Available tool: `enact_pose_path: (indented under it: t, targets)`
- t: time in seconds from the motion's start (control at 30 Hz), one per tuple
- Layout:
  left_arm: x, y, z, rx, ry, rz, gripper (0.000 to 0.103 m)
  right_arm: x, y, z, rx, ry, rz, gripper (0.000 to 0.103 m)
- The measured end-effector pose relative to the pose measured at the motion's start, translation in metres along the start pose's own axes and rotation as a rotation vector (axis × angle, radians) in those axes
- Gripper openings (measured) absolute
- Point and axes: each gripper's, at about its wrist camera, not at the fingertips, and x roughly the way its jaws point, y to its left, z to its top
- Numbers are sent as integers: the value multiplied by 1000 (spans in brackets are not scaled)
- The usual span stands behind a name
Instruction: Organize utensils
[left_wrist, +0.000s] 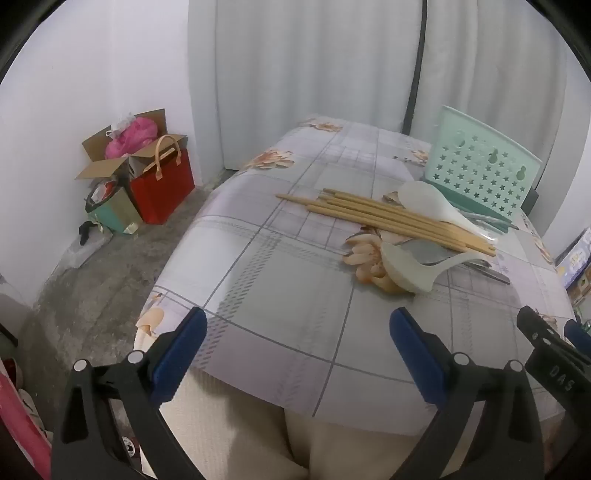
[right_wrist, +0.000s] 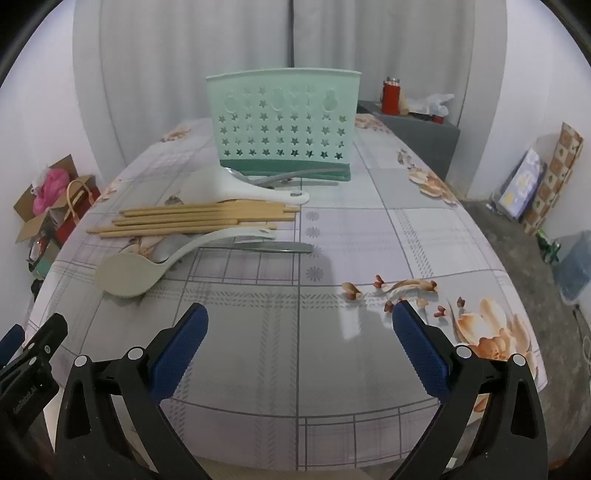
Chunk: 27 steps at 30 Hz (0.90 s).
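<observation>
A mint-green utensil holder (right_wrist: 282, 127) with star-shaped holes stands upright at the far middle of the table; the left wrist view has the holder (left_wrist: 480, 171) at the right. In front of it lie several wooden chopsticks (right_wrist: 192, 219) (left_wrist: 388, 218), a white rice paddle (right_wrist: 255, 188) (left_wrist: 439, 208), a beige rice paddle (right_wrist: 127, 275) (left_wrist: 402, 271) and metal utensils (right_wrist: 280, 247), partly hidden under the pile. My left gripper (left_wrist: 297, 325) is open over the table's near edge, empty. My right gripper (right_wrist: 299, 321) is open above bare cloth, also empty.
The table (right_wrist: 332, 229) wears a grey checked cloth with flower prints. On the floor at left stand a cardboard box (left_wrist: 125, 147) and a red bag (left_wrist: 164, 188). A red bottle (right_wrist: 390, 95) sits on a grey stand behind the table. Boxes (right_wrist: 535, 184) lean at the right wall.
</observation>
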Motion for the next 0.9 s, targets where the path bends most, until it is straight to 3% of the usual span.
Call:
enact_pose_path:
  t: [0.9]
  targets:
    - [0, 0, 0, 2, -5, 2, 97, 2, 14, -1, -1, -5, -3, 95]
